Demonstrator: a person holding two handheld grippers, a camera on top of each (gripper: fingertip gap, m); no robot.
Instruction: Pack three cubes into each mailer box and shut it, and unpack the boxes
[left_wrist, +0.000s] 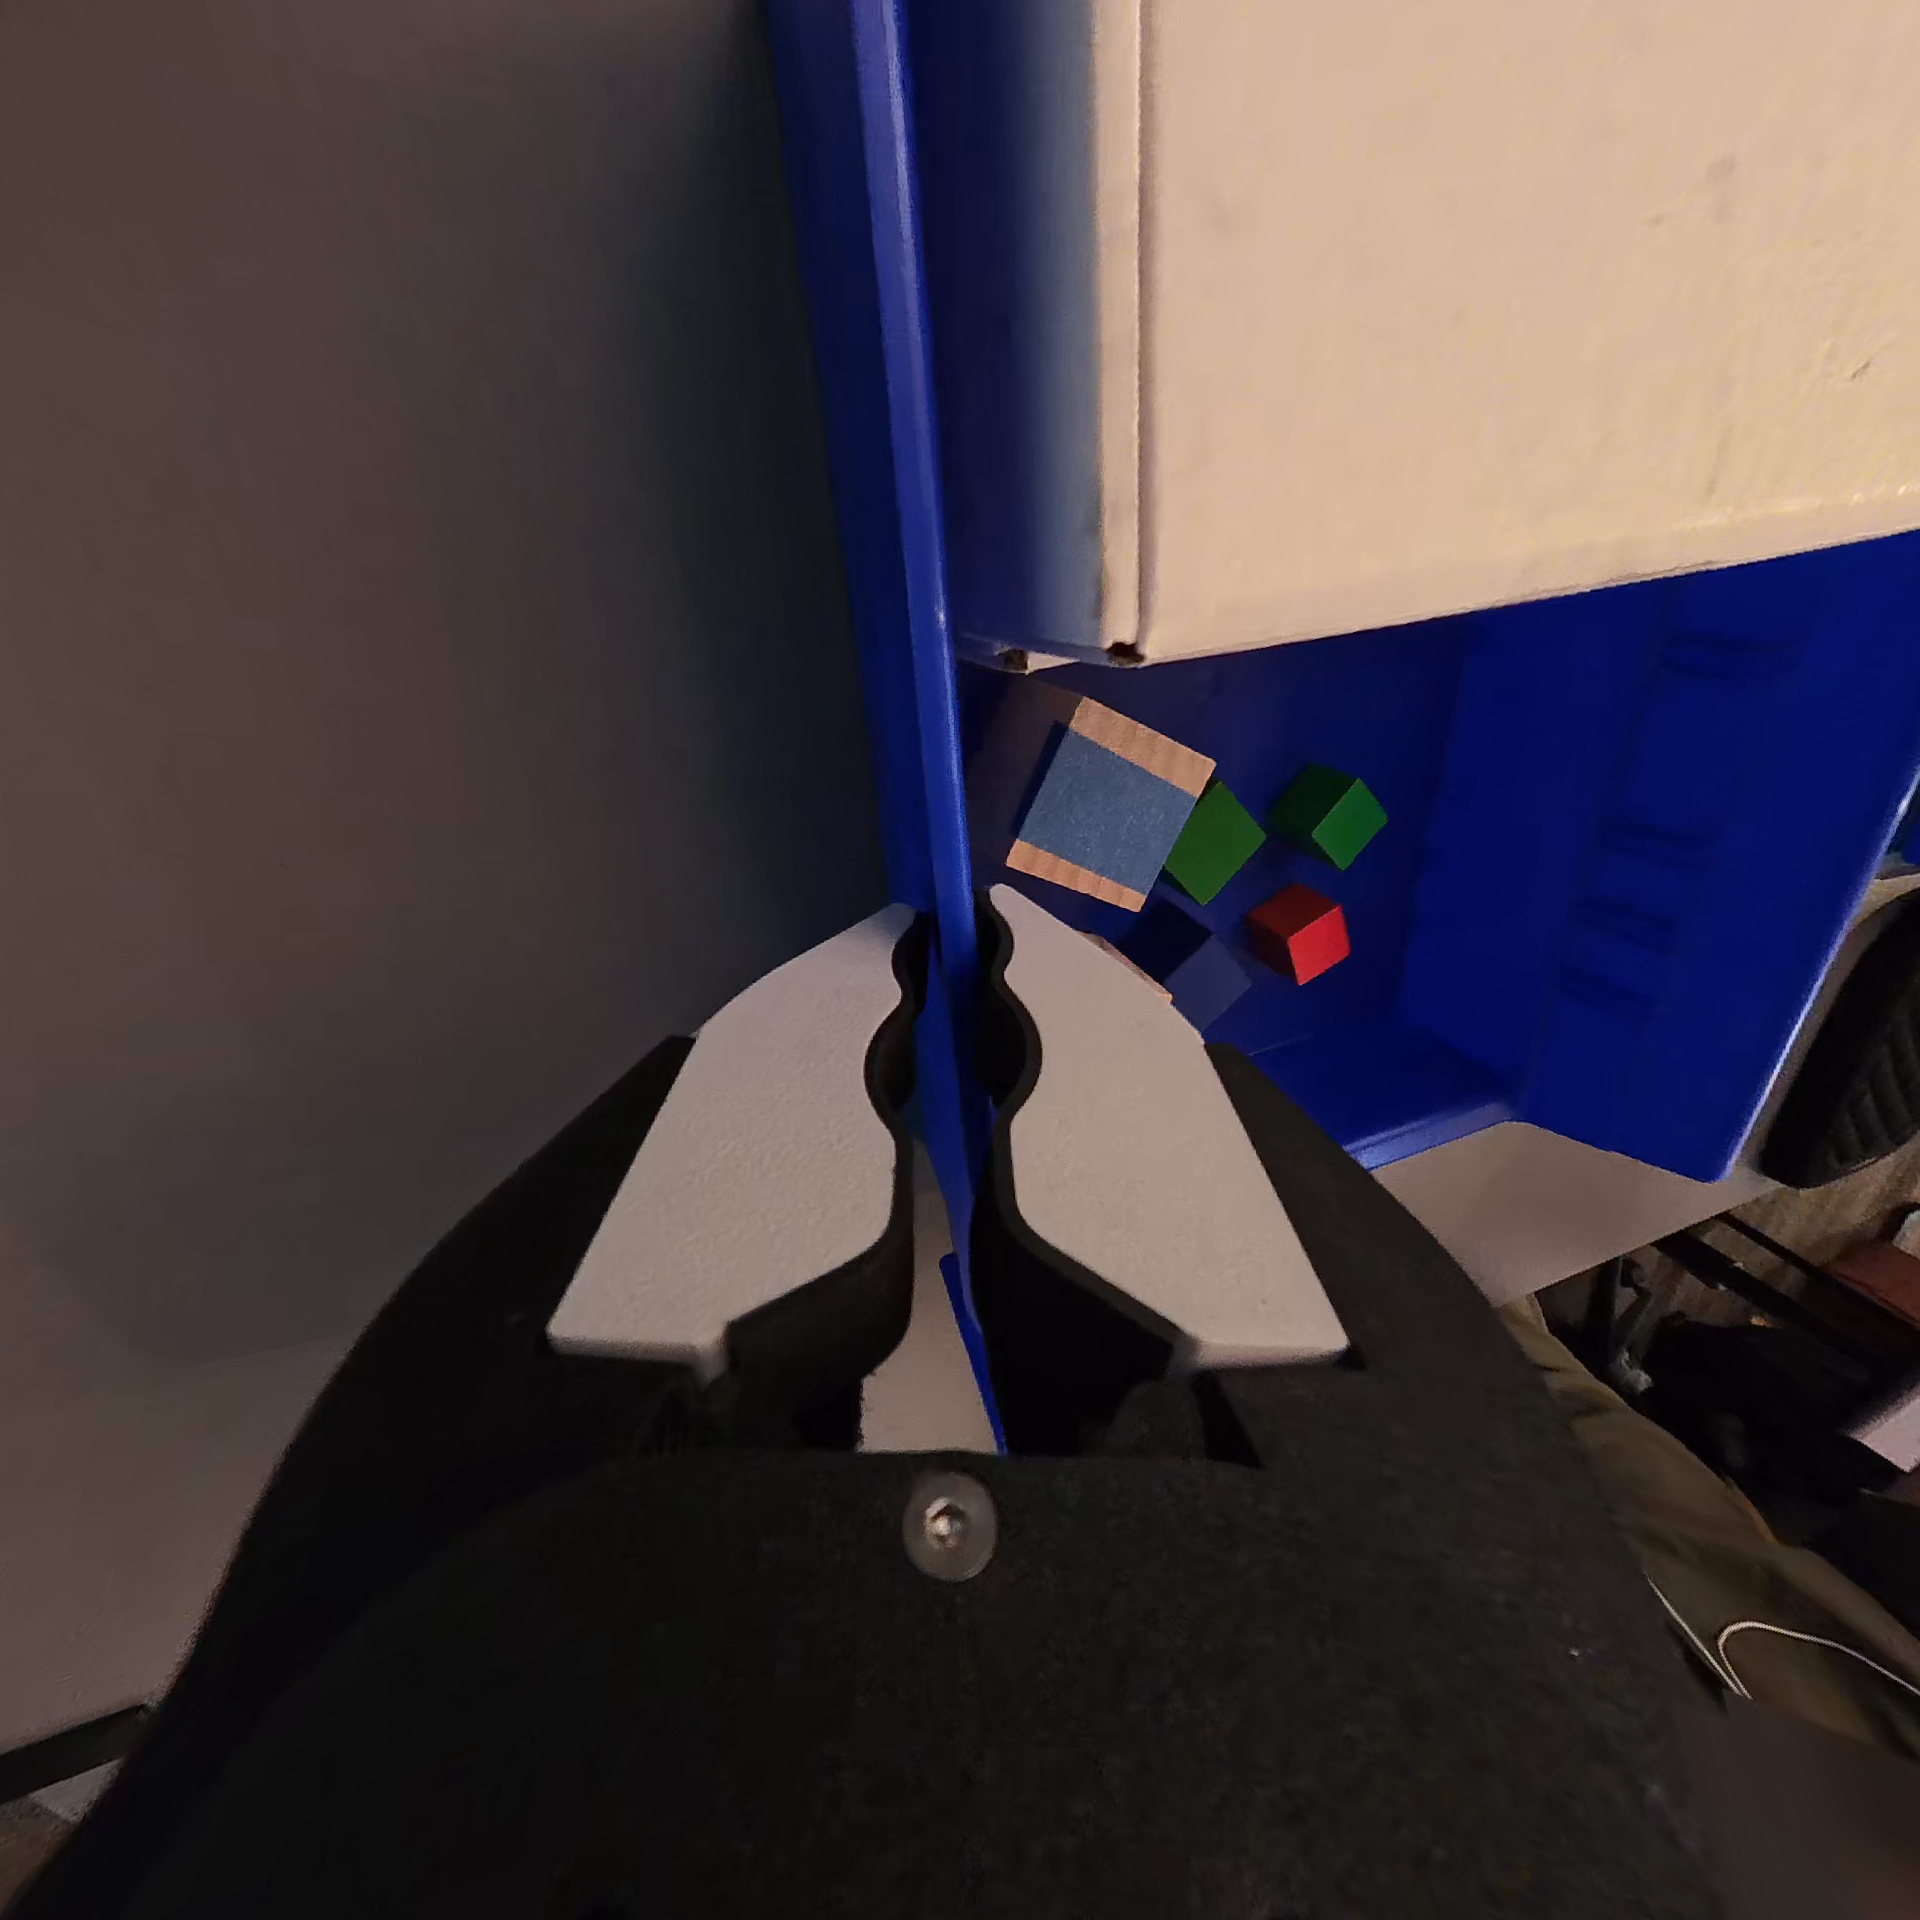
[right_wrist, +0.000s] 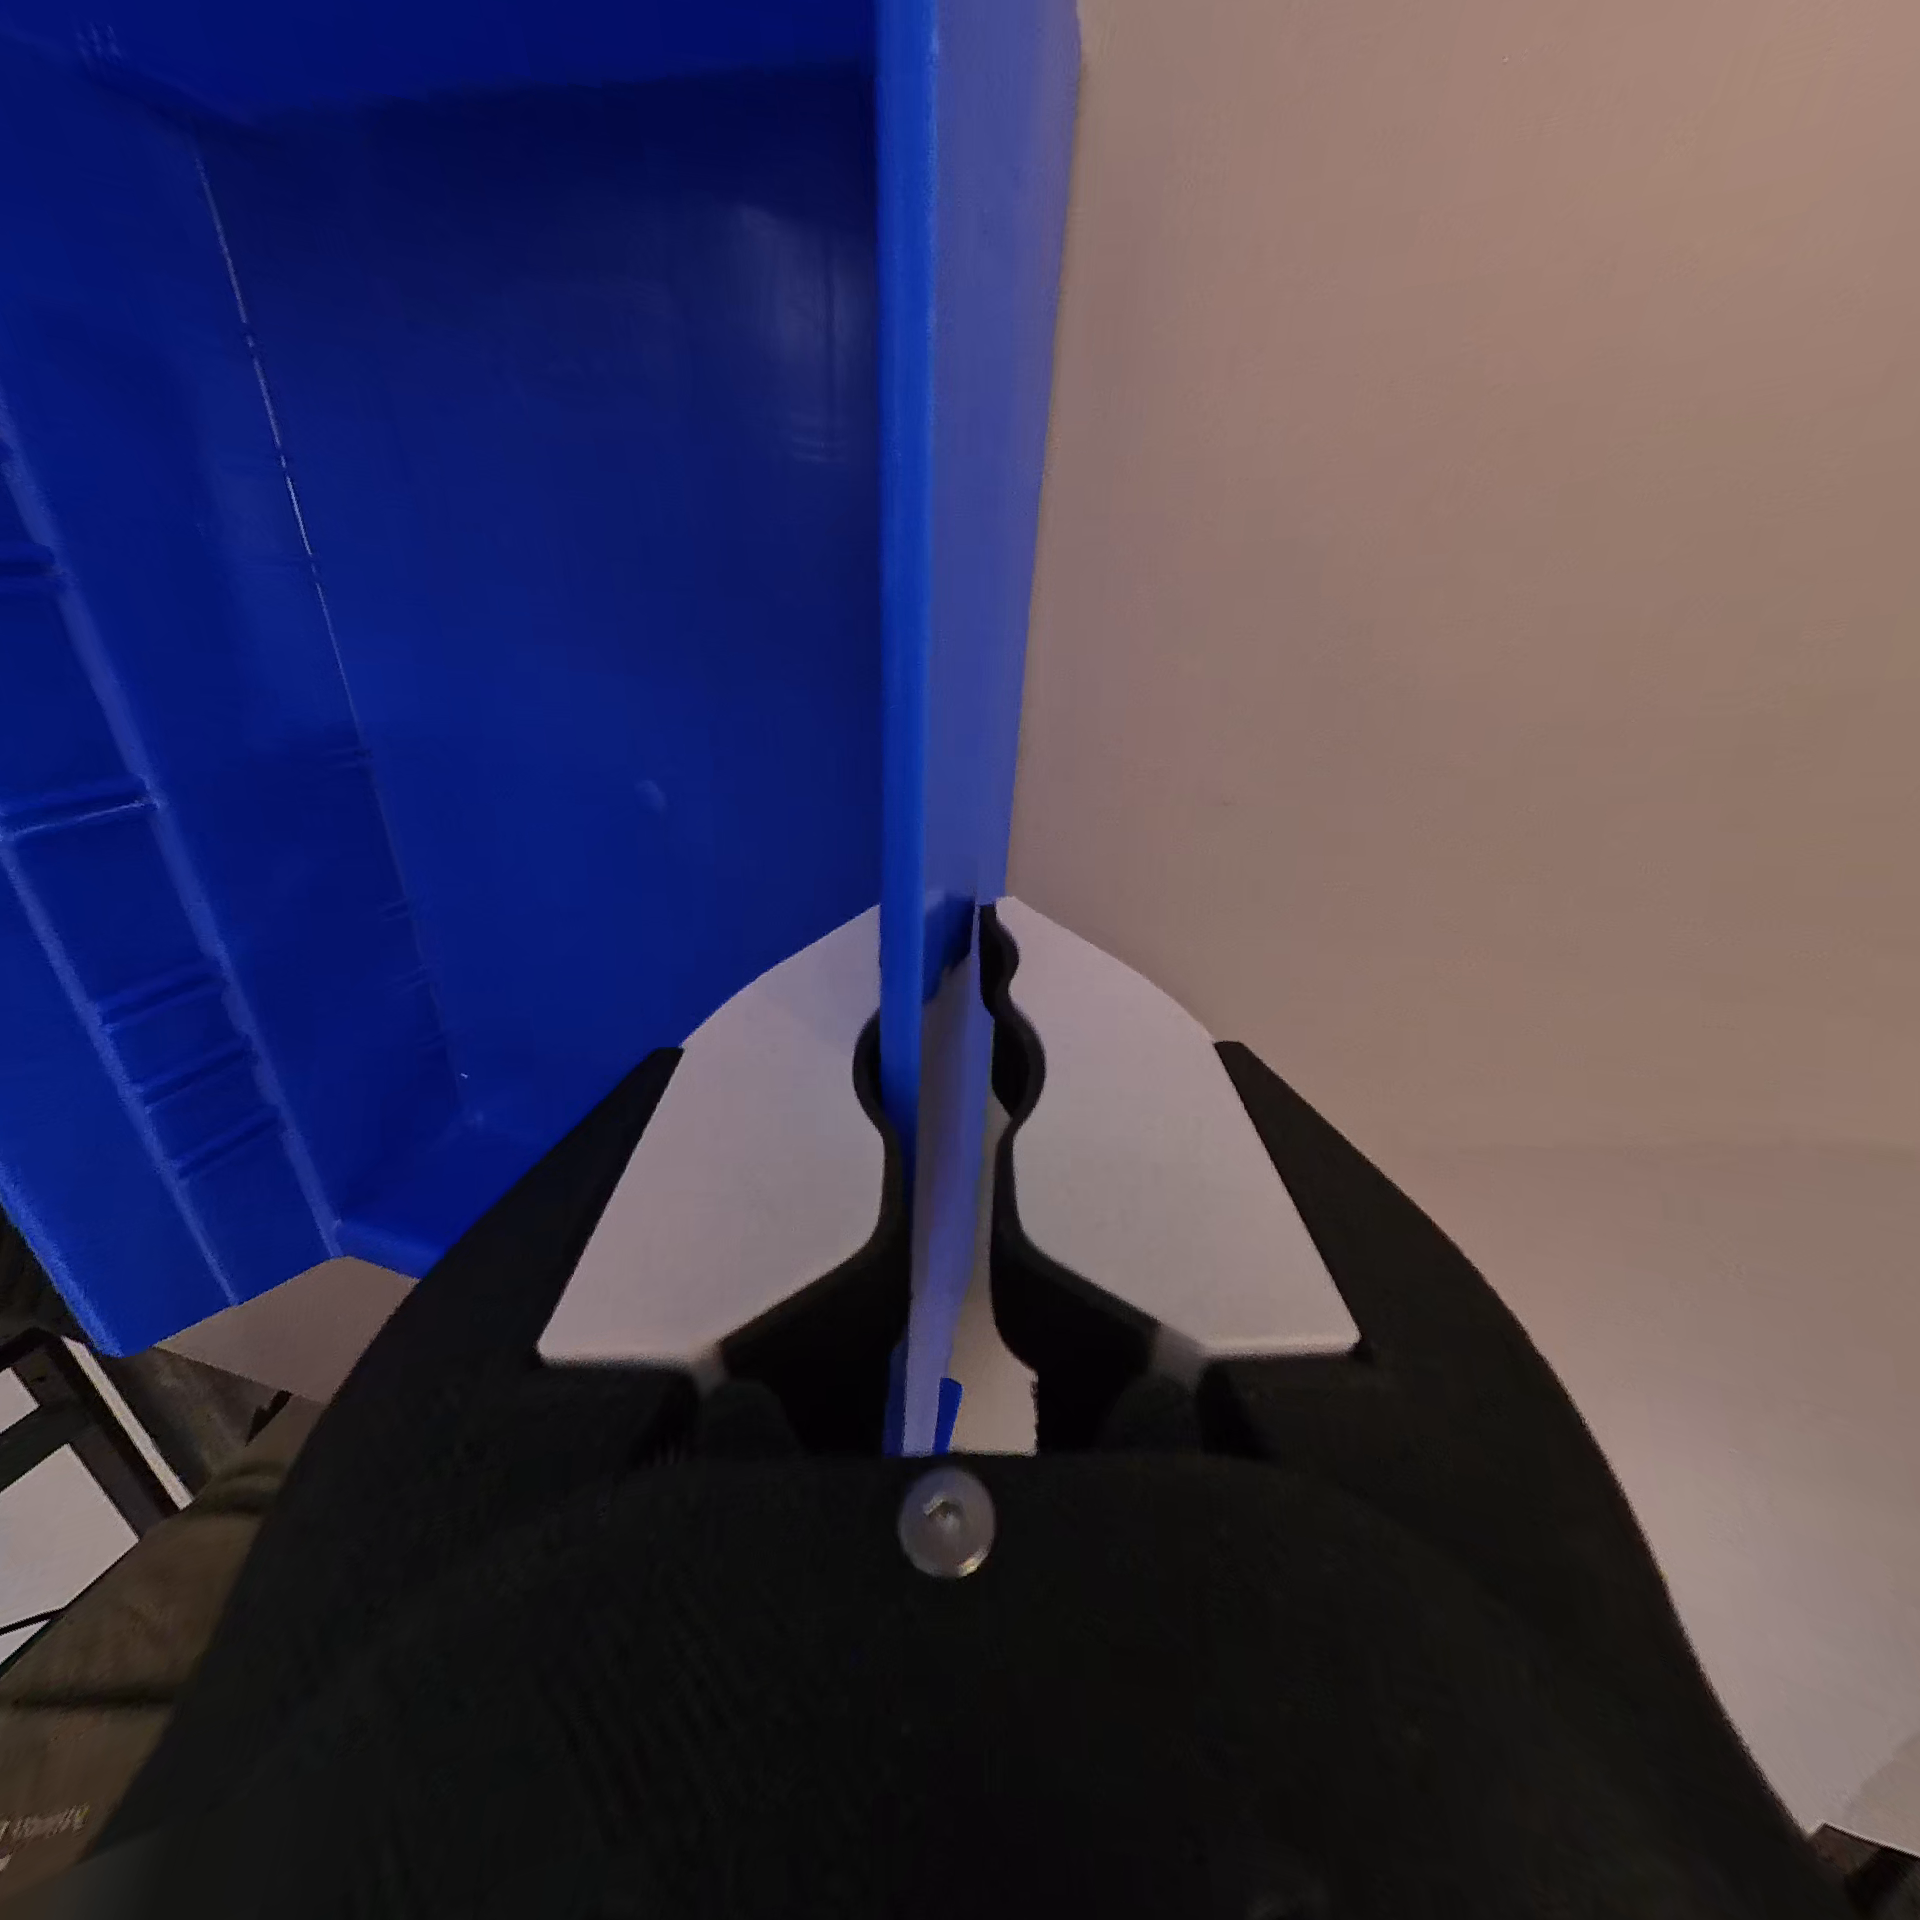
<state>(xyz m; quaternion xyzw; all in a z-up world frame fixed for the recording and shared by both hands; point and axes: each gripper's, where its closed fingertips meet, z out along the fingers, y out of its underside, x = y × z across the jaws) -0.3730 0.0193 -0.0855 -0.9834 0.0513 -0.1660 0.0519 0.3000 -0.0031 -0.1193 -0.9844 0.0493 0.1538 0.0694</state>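
The blue bin (left_wrist: 1621, 935) is pinched at opposite walls by the left hand-held gripper (left_wrist: 951, 935) and right hand-held gripper (right_wrist: 961, 935); probably being repositioned, so level carrying is called for next

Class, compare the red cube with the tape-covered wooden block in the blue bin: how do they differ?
Size: the block is clearly larger than the red cube.
Colour: the cube is solid red; the block is bare pale wood with blue tape across its top.
Contact: the block touches a green cube; the red cube stands apart.
Both lie in the bin.
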